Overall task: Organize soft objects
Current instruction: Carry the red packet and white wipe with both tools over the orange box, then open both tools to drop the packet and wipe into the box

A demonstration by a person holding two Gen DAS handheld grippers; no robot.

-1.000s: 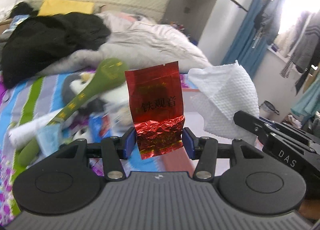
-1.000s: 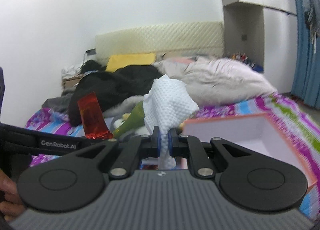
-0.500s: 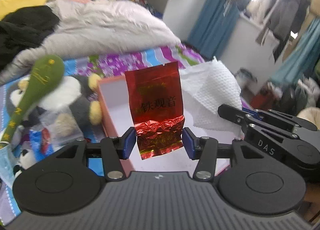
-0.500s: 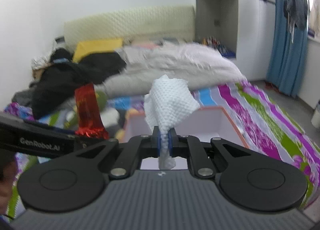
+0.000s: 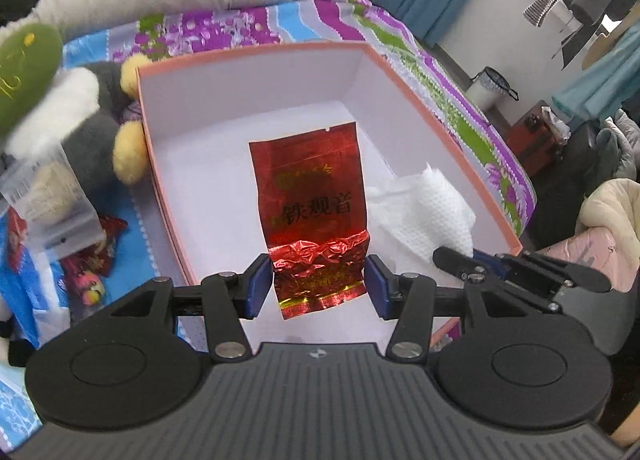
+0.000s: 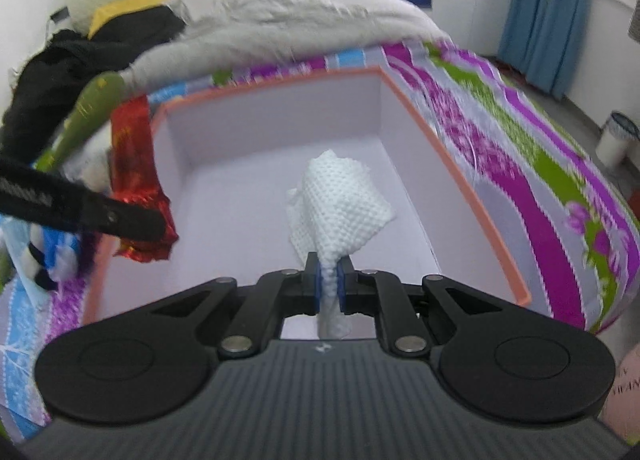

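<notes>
**Over the open box, a tea packet and a paper towel are held**

Above the white inside of the orange-rimmed box (image 5: 256,56), a red foil tea packet (image 5: 316,216) is gripped at its crumpled lower part by the half-spread left gripper (image 5: 318,286); black characters are printed across its shiny face. A white, dimpled paper towel (image 6: 340,208) is pinched at its twisted end by the nearly closed right gripper (image 6: 329,286) and fans out above the pads. A second ago both items were seen against the bedding and headboard; now the box floor is seen behind them. The box is set on a striped purple, green and blue bedspread (image 6: 520,132), with a plush toy (image 5: 88,120) just beside its left wall. Blue curtains (image 6: 548,0) are seen beyond the bed.
</notes>
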